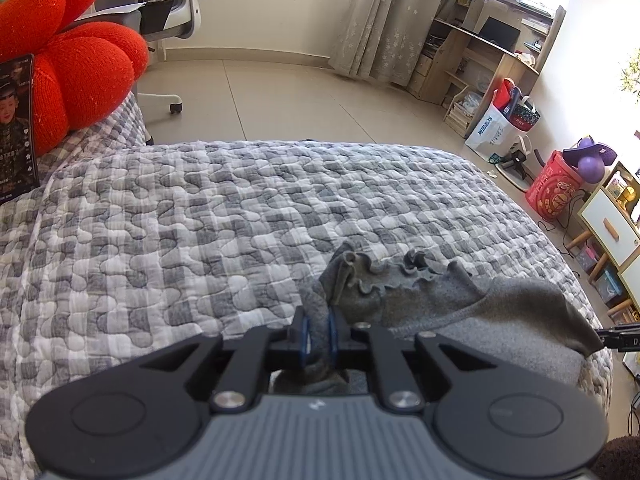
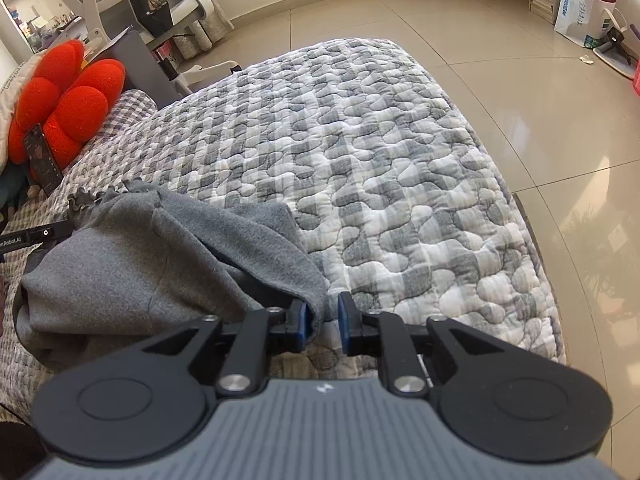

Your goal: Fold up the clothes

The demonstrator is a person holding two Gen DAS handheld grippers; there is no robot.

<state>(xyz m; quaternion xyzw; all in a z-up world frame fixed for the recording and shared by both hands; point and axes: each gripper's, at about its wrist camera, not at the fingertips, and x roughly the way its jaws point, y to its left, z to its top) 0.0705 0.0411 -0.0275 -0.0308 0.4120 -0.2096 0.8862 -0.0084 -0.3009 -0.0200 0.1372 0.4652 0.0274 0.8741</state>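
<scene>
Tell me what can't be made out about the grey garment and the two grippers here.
- Left wrist view: what kind of piece the grey garment is; it lies bunched.
- Left wrist view: right gripper cut off by the frame edge.
- Right wrist view: whether the right gripper pinches the cloth; a gap shows between its pads.

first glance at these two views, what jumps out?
The red cushion at the far left end of the bed, loud against the grey checked quilt. Then the grey garment bunched on the quilt's near side, its frilled edge up: the left tool is shut on a fold of it, and the right tool is open at its corner.
</scene>
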